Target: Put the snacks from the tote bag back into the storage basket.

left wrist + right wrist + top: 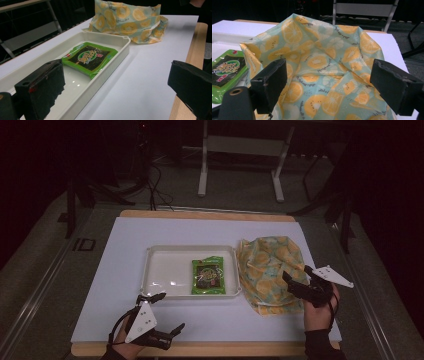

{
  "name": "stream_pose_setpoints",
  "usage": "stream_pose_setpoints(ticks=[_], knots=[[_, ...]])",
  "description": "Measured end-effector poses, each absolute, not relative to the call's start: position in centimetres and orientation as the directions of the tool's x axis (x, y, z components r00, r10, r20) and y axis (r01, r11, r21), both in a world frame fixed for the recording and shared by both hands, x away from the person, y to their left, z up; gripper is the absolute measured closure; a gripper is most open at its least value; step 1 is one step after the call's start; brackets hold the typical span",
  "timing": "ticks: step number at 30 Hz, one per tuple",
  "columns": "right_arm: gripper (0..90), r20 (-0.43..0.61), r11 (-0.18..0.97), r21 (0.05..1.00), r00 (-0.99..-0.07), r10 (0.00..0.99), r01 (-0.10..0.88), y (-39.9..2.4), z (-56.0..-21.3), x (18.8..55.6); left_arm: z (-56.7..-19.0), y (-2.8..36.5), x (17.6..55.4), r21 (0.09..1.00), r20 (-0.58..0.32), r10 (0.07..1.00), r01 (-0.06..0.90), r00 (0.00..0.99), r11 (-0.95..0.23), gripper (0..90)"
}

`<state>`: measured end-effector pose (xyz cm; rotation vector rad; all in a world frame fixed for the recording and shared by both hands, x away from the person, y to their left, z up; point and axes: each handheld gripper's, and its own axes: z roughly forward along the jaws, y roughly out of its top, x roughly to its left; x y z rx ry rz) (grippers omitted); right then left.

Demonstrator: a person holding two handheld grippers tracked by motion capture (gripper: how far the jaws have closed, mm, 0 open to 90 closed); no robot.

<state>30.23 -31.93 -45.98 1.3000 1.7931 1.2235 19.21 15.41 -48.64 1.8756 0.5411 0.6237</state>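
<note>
Green snack packet: flat, glossy, dark centre panel; printed label not legible. It lies in the right half of the white tray, centre frame. Crumpled fruit-print wrap sits just right of the tray. Left gripper, lower left, jaws spread, empty. Right gripper, lower right over the wrap, jaws spread, empty.

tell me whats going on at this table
A person holds a hand-held gripper in each hand over a white-covered table. The right hand-held gripper, jaws open, sits at the near edge of a crumpled citrus-print cloth. The left hand-held gripper, also open and holding nothing, hovers near the table's front edge. A green snack packet lies in a white tray beside the cloth.
</note>
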Motion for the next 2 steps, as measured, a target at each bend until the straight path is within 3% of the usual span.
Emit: stream_pose_setpoints(ticks=[2], knots=[[14.0,0.045,0.095,0.918,-0.339,0.94,0.386,-31.96,-46.0,30.25,-48.65,15.39,19.25,0.93,0.171,0.624,0.084,0.763,-0.358,1.5]])
